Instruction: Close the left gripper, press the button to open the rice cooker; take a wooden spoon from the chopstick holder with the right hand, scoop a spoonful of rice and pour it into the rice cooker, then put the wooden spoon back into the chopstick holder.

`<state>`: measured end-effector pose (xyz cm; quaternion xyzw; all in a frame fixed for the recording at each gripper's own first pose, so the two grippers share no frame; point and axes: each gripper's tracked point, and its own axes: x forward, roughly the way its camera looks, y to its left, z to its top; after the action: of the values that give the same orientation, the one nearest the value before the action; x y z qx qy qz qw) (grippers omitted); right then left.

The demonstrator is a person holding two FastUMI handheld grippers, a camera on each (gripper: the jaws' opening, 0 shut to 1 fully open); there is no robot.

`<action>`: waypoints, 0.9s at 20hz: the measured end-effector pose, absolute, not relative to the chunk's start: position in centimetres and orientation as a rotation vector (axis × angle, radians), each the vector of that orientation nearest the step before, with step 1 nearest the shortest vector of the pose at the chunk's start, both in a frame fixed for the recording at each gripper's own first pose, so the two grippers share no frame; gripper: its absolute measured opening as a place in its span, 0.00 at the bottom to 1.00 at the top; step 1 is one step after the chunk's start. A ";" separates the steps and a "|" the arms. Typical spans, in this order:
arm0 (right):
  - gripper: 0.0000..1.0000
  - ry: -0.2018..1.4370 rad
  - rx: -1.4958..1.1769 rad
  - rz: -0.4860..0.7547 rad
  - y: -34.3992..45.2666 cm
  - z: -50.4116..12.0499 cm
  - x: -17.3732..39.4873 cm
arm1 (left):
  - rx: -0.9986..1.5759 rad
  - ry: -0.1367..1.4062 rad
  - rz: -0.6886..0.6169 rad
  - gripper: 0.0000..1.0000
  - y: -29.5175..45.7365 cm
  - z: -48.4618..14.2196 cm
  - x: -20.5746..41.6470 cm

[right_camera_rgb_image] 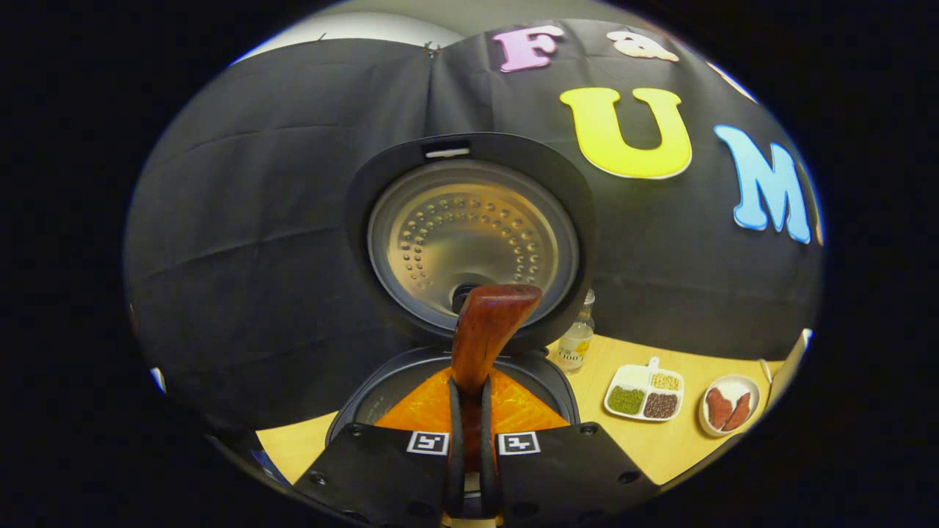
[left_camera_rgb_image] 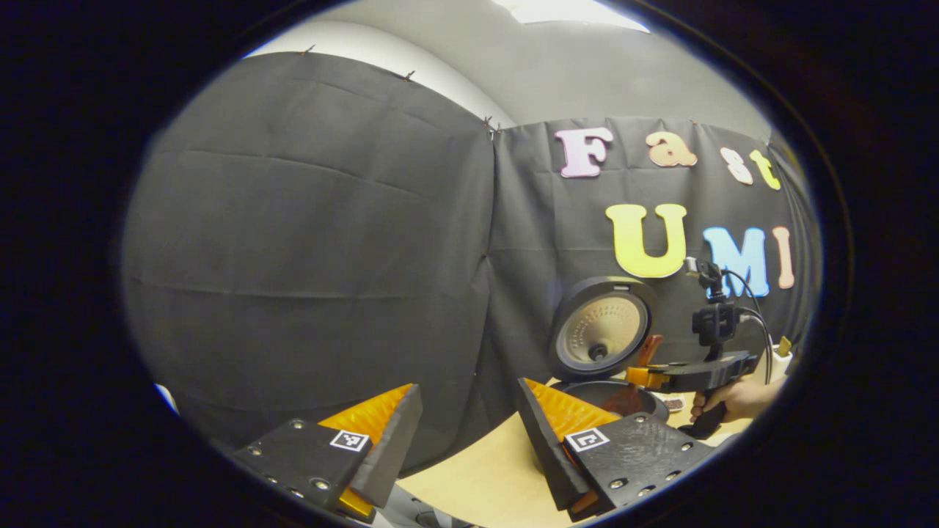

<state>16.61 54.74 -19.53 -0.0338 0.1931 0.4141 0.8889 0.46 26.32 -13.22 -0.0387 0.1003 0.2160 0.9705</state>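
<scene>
Looking along the right gripper (right_camera_rgb_image: 469, 411) in the right gripper view, we see its fingers pinched tight on the handle of the wooden spoon (right_camera_rgb_image: 486, 326), handle end sticking up at 12 o'clock, bowl end hidden below. Straight ahead is the rice cooker (right_camera_rgb_image: 381, 400), lid (right_camera_rgb_image: 469, 235) swung fully up, pot mouth open just under the fingers. On the table (right_camera_rgb_image: 587, 433), at 4 o'clock, a small bottle (right_camera_rgb_image: 576, 341), a divided dish of beans (right_camera_rgb_image: 645, 394) and a round dish (right_camera_rgb_image: 728, 405). In the left gripper view the left gripper (left_camera_rgb_image: 469, 425) hangs with its fingers spread wide, nothing between them, well apart from the cooker (left_camera_rgb_image: 601, 330) at 3 o'clock. There we spot the right gripper (left_camera_rgb_image: 645, 376), held by a hand (left_camera_rgb_image: 737, 398), spoon (left_camera_rgb_image: 634, 381) over the pot.
</scene>
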 end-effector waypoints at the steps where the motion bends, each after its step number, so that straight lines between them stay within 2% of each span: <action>1: 0.11 0.373 -0.108 0.866 54.8 -19.4 16.5 | -0.081 0.203 0.436 0.80 26.4 -13.2 0.5; 2: 0.11 0.344 -0.147 0.870 54.8 -19.1 16.4 | -0.083 0.203 0.436 0.83 26.4 -13.3 0.5; 10: 0.11 0.108 -0.458 0.907 55.1 -18.1 14.7 | -0.088 0.200 0.430 0.81 26.3 -13.4 0.6; 11: 0.07 0.067 -0.507 0.912 55.2 -18.0 14.5 | -0.088 0.200 0.430 0.81 26.3 -13.3 0.6; 13: 0.11 -0.006 -0.585 0.924 55.5 -17.8 14.0 | -0.092 0.199 0.428 0.81 26.2 -13.3 0.6; 18: 0.11 0.007 -0.593 0.931 55.4 -18.3 13.9 | -0.095 0.194 0.424 0.81 26.1 -13.4 0.6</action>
<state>13.89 55.35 -18.31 -0.2816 0.0035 0.4420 0.8516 0.62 26.14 -13.40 -0.0470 0.0961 0.2098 0.9719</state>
